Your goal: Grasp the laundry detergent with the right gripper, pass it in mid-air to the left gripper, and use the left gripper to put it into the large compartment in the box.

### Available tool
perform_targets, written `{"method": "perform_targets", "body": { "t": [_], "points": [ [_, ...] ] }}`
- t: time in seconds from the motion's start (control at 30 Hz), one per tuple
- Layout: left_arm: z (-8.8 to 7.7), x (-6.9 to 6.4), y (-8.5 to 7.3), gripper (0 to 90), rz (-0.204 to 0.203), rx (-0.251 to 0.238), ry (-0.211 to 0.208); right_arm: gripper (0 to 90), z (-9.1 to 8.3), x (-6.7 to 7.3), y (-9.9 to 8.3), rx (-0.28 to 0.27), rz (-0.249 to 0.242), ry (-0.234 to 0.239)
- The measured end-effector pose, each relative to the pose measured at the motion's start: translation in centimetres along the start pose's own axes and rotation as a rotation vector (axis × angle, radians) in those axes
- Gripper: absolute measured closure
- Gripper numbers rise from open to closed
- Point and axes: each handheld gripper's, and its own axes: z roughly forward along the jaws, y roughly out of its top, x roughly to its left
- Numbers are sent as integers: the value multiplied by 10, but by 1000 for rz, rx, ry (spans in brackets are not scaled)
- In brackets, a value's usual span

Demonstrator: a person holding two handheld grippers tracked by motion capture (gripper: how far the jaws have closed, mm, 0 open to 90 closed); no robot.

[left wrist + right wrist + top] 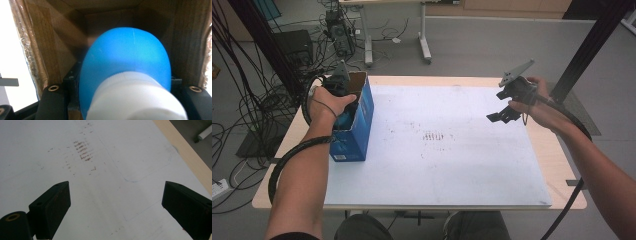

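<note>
A blue cardboard box (357, 127) stands with its top open at the left edge of the white mat (447, 165). My left gripper (346, 102) reaches down into the box. In the left gripper view its jaws are shut on a blue bottle (125, 55) with a white cap (135, 100), and the box's brown inner walls (62, 35) surround it. My right gripper (500, 116) hovers over the mat's far right part. Its jaws (116, 205) stand wide apart with nothing between them, above the bare mat (112, 177).
Brown smudges (434, 136) mark the middle of the mat. The wooden table edge (557, 150) runs along the right, seen too as the wooden table edge (186, 153). Cables and black posts (267, 45) crowd the floor at left; a desk's legs (424, 45) stand behind.
</note>
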Motion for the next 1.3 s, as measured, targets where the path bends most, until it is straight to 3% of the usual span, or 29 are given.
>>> {"method": "perform_targets", "body": {
  "t": [1.3],
  "points": [
    [0, 0, -1, 371, 3, -6, 0, 84, 0, 0, 2, 6, -7, 0]
  ]
}}
